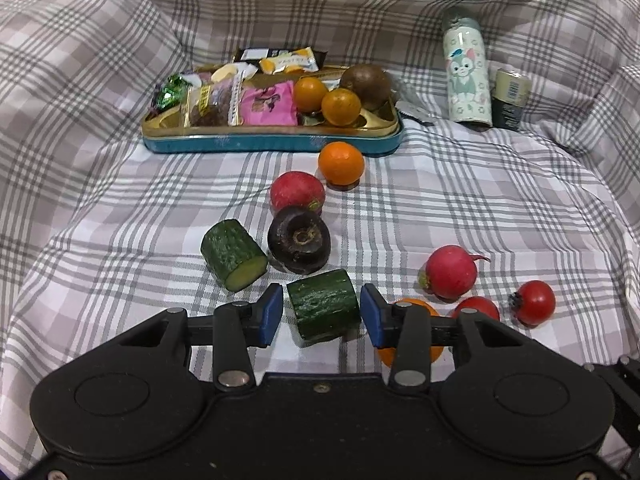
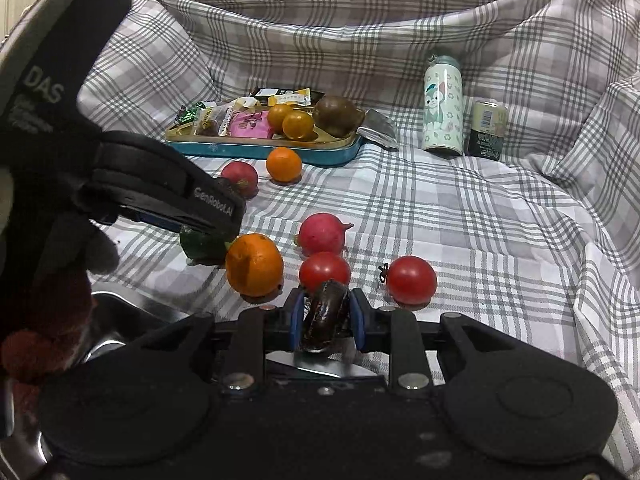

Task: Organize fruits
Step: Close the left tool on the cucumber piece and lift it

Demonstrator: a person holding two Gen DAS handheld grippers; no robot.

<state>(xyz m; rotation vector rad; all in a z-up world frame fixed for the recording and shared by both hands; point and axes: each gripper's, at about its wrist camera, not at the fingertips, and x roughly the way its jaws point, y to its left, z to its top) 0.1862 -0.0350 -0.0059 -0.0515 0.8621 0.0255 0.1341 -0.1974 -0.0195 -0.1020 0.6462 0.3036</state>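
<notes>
left gripper (image 1: 322, 312): fingers spread around cucumber chunk (image 1: 324, 305), squeeze next
right gripper (image 2: 325, 320): pinching dark round piece (image 2: 325, 316); tomato (image 2: 412, 280) at 2 o'clock

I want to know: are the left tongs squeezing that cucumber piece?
No, open. The left tongs sit around the cucumber piece, with gaps showing on both sides.
</notes>
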